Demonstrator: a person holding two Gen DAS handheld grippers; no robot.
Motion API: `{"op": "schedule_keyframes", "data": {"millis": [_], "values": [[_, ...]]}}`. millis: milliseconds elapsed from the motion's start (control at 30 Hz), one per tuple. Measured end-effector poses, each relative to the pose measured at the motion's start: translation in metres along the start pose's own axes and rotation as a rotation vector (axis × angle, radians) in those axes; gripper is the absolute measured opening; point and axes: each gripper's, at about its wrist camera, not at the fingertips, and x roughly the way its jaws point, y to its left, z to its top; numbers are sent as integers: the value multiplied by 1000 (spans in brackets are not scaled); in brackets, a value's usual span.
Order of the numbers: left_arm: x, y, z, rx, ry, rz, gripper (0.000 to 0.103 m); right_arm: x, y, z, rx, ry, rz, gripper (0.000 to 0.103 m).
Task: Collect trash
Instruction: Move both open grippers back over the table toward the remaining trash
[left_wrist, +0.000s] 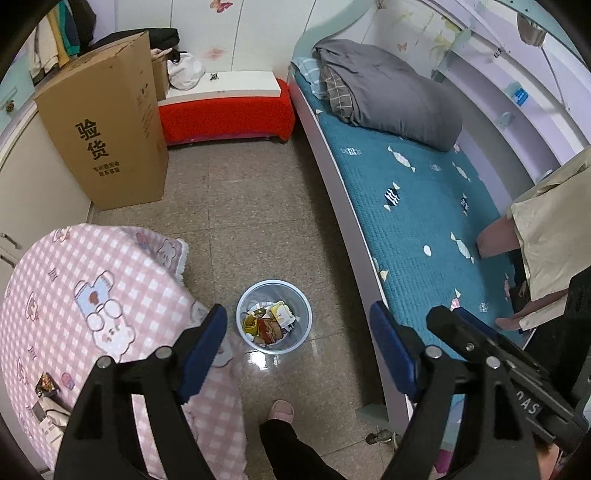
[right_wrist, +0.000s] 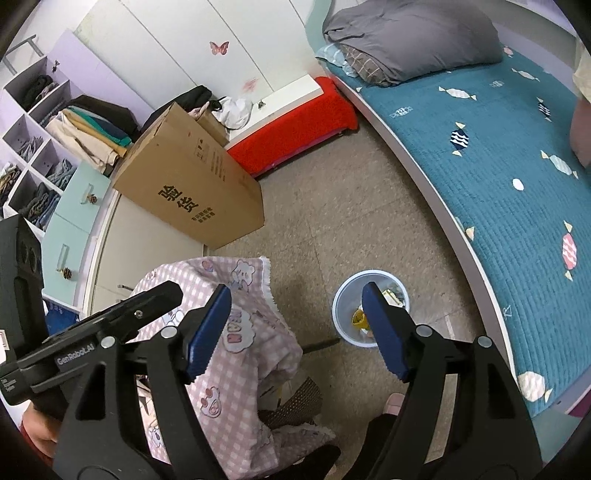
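Note:
A small clear plastic trash bin (left_wrist: 274, 316) stands on the floor between the table and the bed, with several crumpled wrappers (left_wrist: 267, 322) inside. It also shows in the right wrist view (right_wrist: 345, 306), partly behind my right finger. My left gripper (left_wrist: 298, 314) is open and empty, held high above the bin. My right gripper (right_wrist: 295, 297) is open and empty, also high above the floor. A dark wrapper (left_wrist: 47, 384) and a pale packet (left_wrist: 50, 413) lie on the pink checked table (left_wrist: 74, 295) at the lower left.
A tall cardboard box (left_wrist: 107, 125) stands at the left by a cabinet. A bed with a teal cover (left_wrist: 417, 206) runs along the right. A red bench (left_wrist: 225, 110) sits at the back. The person's foot (left_wrist: 280, 410) is near the bin.

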Motion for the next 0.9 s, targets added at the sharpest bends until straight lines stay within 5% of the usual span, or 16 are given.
{"op": "schedule_keyframes", "data": {"millis": [400,700,900], "values": [[-53,95,-60,-14,1,-13,78,7,95,-86,-22,19,-5,73],[-99,226,-121,-95,7,50,78,46,185,-167,-57,90,29,74],[-121,321,-156,-235,37,113,78,85,247,-209,-140,183,52,74]]}}
